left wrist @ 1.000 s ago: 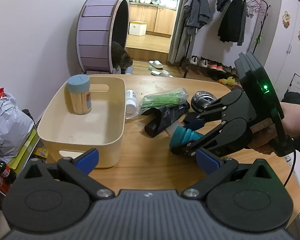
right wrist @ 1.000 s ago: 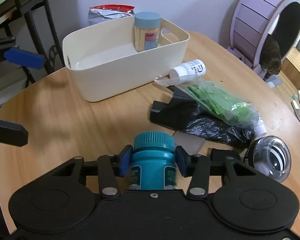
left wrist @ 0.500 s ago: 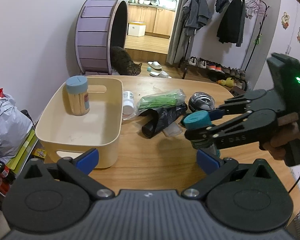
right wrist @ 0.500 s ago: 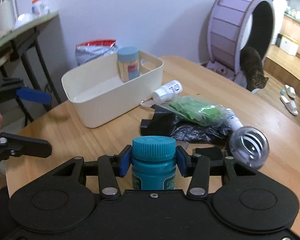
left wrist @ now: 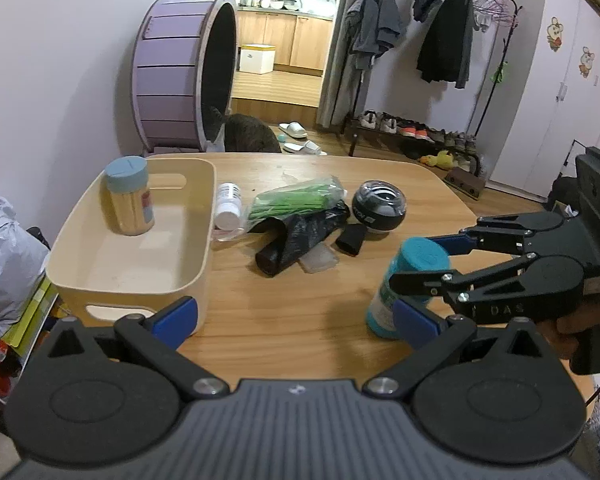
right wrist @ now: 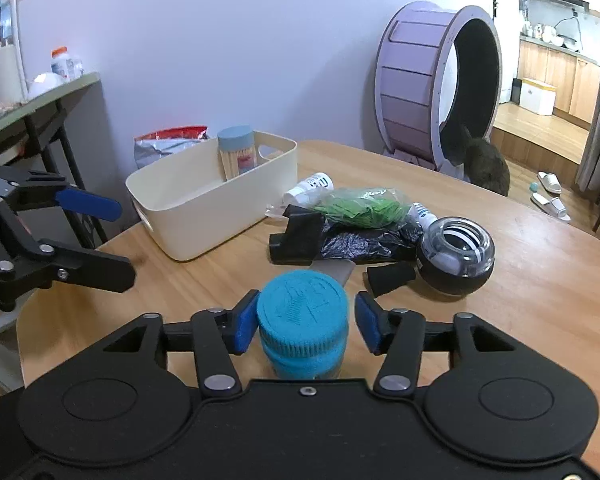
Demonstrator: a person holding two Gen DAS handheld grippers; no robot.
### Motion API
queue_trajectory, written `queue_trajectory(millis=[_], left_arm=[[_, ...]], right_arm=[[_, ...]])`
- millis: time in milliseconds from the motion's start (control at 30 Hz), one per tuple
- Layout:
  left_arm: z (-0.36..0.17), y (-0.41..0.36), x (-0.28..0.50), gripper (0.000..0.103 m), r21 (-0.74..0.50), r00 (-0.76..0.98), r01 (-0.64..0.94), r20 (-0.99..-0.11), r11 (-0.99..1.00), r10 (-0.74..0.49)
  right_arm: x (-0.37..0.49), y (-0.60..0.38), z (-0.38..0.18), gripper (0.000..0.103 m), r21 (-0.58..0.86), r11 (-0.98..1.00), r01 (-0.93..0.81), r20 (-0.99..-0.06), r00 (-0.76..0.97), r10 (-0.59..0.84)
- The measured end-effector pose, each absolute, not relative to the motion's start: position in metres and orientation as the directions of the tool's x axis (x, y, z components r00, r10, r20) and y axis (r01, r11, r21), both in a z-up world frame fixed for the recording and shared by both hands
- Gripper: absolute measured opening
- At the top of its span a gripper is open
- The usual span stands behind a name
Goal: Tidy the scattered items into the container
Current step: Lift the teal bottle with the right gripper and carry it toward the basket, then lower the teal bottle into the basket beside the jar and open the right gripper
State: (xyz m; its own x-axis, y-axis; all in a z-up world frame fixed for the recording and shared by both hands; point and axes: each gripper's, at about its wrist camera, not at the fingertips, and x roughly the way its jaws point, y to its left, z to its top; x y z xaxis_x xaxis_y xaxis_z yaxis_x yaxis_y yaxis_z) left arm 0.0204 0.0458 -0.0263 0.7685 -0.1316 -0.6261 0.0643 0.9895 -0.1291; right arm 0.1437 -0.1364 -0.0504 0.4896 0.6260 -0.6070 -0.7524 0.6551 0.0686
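A teal bottle with a ribbed teal cap stands between the pads of my right gripper, whose jaws are opening; a gap shows on each side of the cap. In the left wrist view the teal bottle rests on the wooden table at the front right, leaning slightly, with the right gripper around it. My left gripper is open and holds nothing, just in front of the cream bin. A blue-lidded jar stands inside the bin.
Beside the bin lie a white bottle, a green bag, a black plastic bag, a clear case, a black sleeve and a gyro ball. A cat stands behind the table by the purple wheel.
The right gripper turned the teal bottle upright, brought it down toward the table's front right, and its pads have come off the cap. The left gripper has stayed put.
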Motion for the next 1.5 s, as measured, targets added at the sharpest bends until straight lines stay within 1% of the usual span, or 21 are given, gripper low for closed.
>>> queue_trajectory(millis=[33,67,233,500,567,600,667,700,867,1033,1500], left_arm=[[-0.026,0.045,0.02,0.103,-0.128,0.768,0.068,-0.626,0.989,-0.134],[-0.026,0.044,0.02,0.103,-0.126,0.767,0.072,-0.627,0.989,-0.136],[-0.024,0.041,0.02,0.103,-0.129,0.77,0.082,-0.622,0.988,-0.145],[-0.021,0.038,0.02,0.103,-0.12,0.774,0.08,-0.618,0.99,-0.138],[-0.021,0.039,0.019,0.103,-0.118,0.775,0.078,-0.617,0.99,-0.135],[-0.02,0.039,0.019,0.103,-0.118,0.776,0.077,-0.616,0.99,-0.134],[-0.02,0.04,0.018,0.103,-0.119,0.776,0.074,-0.616,0.99,-0.133],[-0.02,0.041,0.018,0.103,-0.12,0.776,0.073,-0.617,0.99,-0.132],[-0.019,0.043,0.017,0.103,-0.124,0.779,0.069,-0.613,0.99,-0.131],[-0.015,0.047,0.015,0.103,-0.1,0.789,0.063,-0.604,0.993,-0.111],[0.01,0.096,0.01,0.103,-0.069,0.824,-0.038,-0.567,0.997,-0.008]], right_arm=[[0.141,-0.138,-0.051,0.063,0.067,0.659,-0.749,-0.6,0.497,0.627],[0.139,-0.14,-0.051,0.064,0.061,0.661,-0.748,-0.595,0.504,0.626],[0.132,-0.147,-0.052,0.064,0.045,0.673,-0.738,-0.574,0.533,0.622],[0.128,-0.141,-0.057,0.064,0.015,0.653,-0.757,-0.57,0.53,0.628],[0.129,-0.139,-0.058,0.063,0.02,0.651,-0.759,-0.573,0.525,0.629],[0.129,-0.139,-0.058,0.059,0.022,0.65,-0.759,-0.575,0.522,0.63],[0.13,-0.138,-0.06,0.047,0.031,0.651,-0.759,-0.58,0.517,0.63],[0.131,-0.139,-0.06,0.046,0.04,0.65,-0.759,-0.58,0.512,0.634],[0.134,-0.142,-0.058,0.046,0.066,0.664,-0.745,-0.585,0.51,0.63],[0.139,-0.142,-0.051,0.046,0.087,0.673,-0.735,-0.577,0.513,0.635],[0.179,-0.072,-0.003,0.046,0.096,0.604,-0.791,-0.481,0.495,0.724]])
